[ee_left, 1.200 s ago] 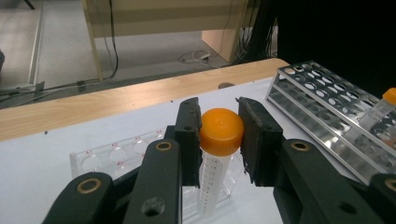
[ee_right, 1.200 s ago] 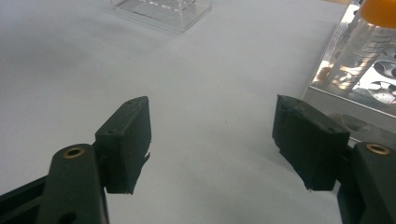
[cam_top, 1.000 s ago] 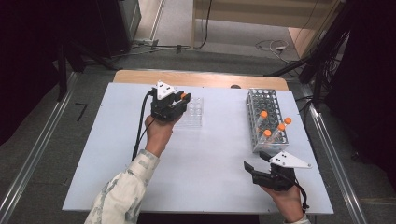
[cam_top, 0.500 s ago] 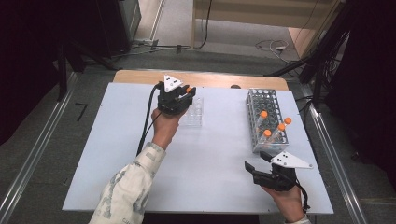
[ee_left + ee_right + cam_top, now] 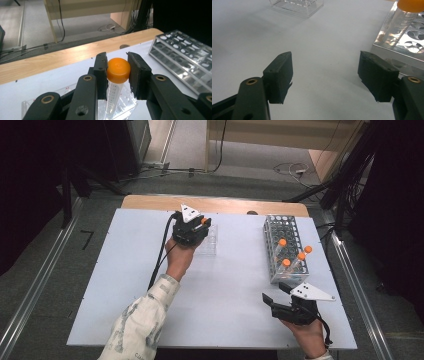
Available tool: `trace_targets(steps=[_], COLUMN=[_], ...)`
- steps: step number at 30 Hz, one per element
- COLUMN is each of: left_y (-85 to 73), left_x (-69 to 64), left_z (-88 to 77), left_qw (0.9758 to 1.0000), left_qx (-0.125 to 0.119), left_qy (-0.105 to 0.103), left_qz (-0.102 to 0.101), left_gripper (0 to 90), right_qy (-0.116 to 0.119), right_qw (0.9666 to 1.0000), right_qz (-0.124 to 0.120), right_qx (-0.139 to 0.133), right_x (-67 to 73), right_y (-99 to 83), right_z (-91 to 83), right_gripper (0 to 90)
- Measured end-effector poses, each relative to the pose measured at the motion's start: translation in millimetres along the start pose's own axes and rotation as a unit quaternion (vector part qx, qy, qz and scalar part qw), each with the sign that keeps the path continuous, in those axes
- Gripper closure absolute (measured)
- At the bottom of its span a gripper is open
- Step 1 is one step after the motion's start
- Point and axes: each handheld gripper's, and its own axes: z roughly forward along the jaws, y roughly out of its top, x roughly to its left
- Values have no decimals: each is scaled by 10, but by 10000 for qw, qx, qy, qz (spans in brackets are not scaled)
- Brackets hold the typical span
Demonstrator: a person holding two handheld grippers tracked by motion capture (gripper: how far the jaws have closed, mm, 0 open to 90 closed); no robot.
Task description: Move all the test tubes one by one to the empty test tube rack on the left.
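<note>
My left gripper (image 5: pixel 200 227) (image 5: pixel 117 68) is shut on an orange-capped clear tube (image 5: pixel 117 75), held upright by its cap over a small clear plastic rack (image 5: pixel 209 240) (image 5: pixel 120 106); the tube's lower end reaches down into that rack. A metal tube rack (image 5: pixel 287 247) at the right holds three more orange-capped tubes (image 5: pixel 282 243). My right gripper (image 5: pixel 277 295) (image 5: pixel 325 75) rests open near the table's front right, nothing between its jaws, with the metal rack (image 5: pixel 409 37) and one capped tube (image 5: pixel 403 17) just ahead to its right.
The white tabletop (image 5: pixel 125 285) has a wooden strip (image 5: pixel 150 202) along its far edge. Cables lie on the floor beyond. Metal rails run along both sides of the table. The clear rack (image 5: pixel 297 6) lies far ahead in the right gripper view.
The left hand carried the tube to the right and slightly down, from beside the clear rack to over it. The right hand stayed still.
</note>
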Motion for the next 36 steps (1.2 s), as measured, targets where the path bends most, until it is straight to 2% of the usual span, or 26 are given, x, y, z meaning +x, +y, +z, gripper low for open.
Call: trace_targets(steps=[7, 13, 24, 30, 32, 33, 36], left_y=[-139, -157, -241, -254, -247, -242, -224], left_x=[-23, -47, -39, -26, -14, -13, -16], left_z=[86, 106, 201, 197, 185, 178, 144], left_qw=[9998, 9997, 9991, 9993, 9994, 9995, 9995], left_qx=[155, 144, 387, 357, 333, 309, 280], left_qy=[43, 89, 90, 50, -13, -55, -140], left_qz=[88, 172, 160, 93, 36, 6, -9], left_gripper=[703, 702, 696, 692, 665, 620, 588], right_qy=[-8, -12, -16, -17, -19, -22, -22], right_qw=[10000, 10000, 10000, 10000, 10000, 10000, 10000], right_qz=[-13, -4, 1, 14, 9, 9, 4], right_qx=[5, 18, 47, 51, 49, 48, 50], right_x=[-5, -6, -5, -5, -4, -3, -3], right_y=[-5, -8, -16, -19, -19, -19, -20], right_z=[1, 4, 10, 13, 13, 13, 15], right_gripper=[266, 266, 266, 266, 266, 266, 266])
